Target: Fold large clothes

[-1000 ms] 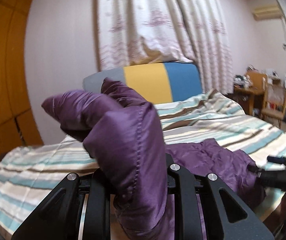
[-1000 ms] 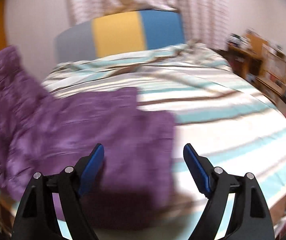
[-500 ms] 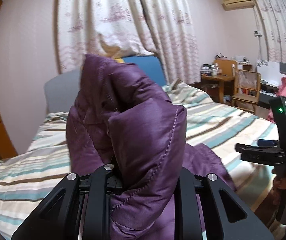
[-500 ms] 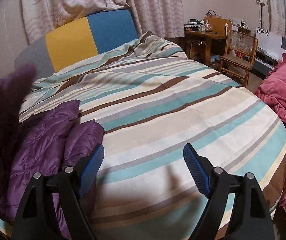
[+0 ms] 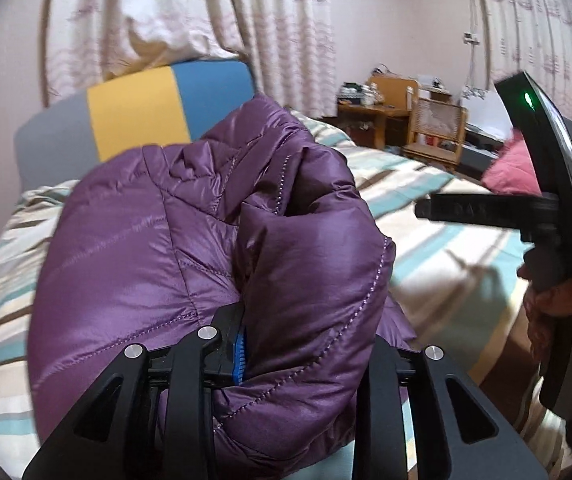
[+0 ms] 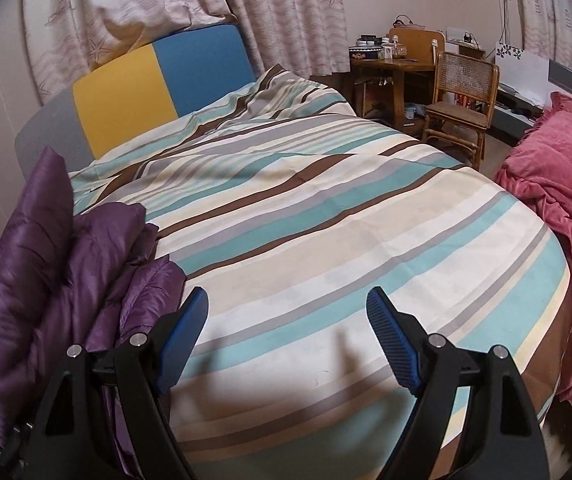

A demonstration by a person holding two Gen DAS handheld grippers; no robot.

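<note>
A purple quilted jacket (image 5: pixel 189 256) fills the middle of the left wrist view. My left gripper (image 5: pixel 302 344) is shut on a bunched fold of it and holds it up above the striped bed (image 5: pixel 438 248). In the right wrist view the jacket (image 6: pixel 53 264) hangs at the left edge, part resting on the bed (image 6: pixel 326 216). My right gripper (image 6: pixel 286 324) is open and empty over the bed's near part, just right of the jacket. The right gripper also shows at the right of the left wrist view (image 5: pixel 486 210).
A grey, yellow and blue headboard (image 6: pixel 157 80) stands at the far end under curtains. A wooden desk (image 6: pixel 394 68) and cane chair (image 6: pixel 462 96) stand at the back right. A pink blanket (image 6: pixel 554 200) lies to the right of the bed.
My left gripper has carried the bunched jacket to the right, nearer the right gripper. The right gripper stayed open and drew a little further right, leaving more jacket at its left edge.
</note>
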